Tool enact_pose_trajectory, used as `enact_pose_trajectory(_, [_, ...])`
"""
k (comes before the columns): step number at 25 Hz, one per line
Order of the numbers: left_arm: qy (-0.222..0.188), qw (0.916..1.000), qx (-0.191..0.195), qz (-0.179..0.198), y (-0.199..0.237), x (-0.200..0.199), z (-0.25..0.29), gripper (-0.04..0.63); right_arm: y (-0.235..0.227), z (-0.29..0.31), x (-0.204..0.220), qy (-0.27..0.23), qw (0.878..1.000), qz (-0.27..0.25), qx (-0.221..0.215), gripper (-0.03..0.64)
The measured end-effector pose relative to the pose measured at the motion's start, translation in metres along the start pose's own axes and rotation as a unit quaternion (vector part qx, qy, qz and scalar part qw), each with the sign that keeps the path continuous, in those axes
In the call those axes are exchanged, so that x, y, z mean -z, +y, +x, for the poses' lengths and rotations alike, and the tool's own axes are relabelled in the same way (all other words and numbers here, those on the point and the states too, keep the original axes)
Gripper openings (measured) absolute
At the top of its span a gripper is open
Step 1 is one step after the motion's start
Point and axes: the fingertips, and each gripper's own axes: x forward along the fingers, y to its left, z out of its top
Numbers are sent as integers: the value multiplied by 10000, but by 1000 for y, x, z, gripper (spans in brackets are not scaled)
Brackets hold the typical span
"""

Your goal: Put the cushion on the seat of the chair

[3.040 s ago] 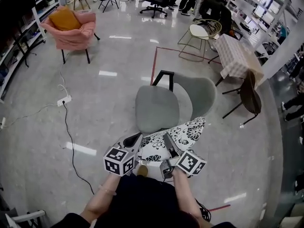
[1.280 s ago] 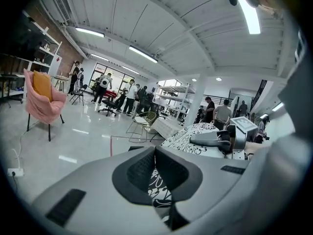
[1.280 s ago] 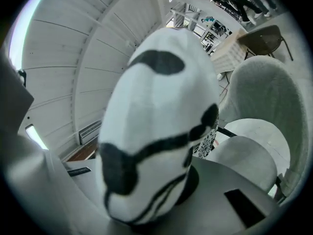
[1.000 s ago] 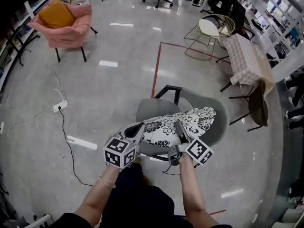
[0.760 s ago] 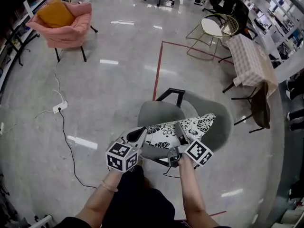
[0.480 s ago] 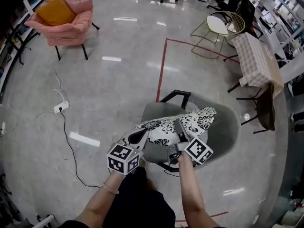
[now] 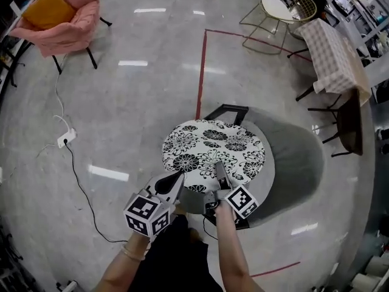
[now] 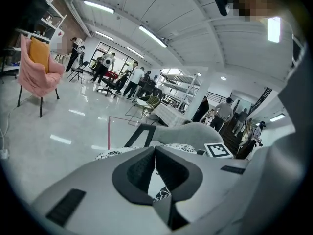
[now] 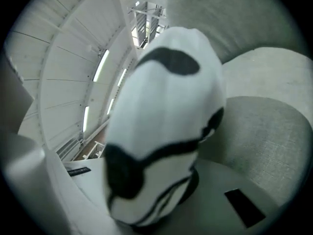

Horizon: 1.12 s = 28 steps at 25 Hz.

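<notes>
Glossy floor surrounds the chair; the cushion already lies flat across its seat. Your left gripper and right gripper each pinch the cushion's near edge, so only letting go seems left.

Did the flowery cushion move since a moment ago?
Yes. The cushion has come down and tipped flat over the seat of the grey chair; before, it hung tilted above the seat's front edge.
</notes>
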Motion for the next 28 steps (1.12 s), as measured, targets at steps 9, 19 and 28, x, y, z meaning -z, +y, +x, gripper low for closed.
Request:
enact_pose_trajectory(9, [462, 9987, -92, -185, 23, 74, 13, -6, -88, -18, 36, 27, 9969, 356, 698, 31])
enact_pose_trajectory(19, [658, 9975, 147, -203, 18, 96, 39, -6, -127, -28, 55, 282, 9881, 661, 1357, 40])
enact_pose_trajectory(28, [810, 9961, 314, -142, 4, 103, 43, -6, -167, -56, 53, -53, 9573, 1062, 2689, 203])
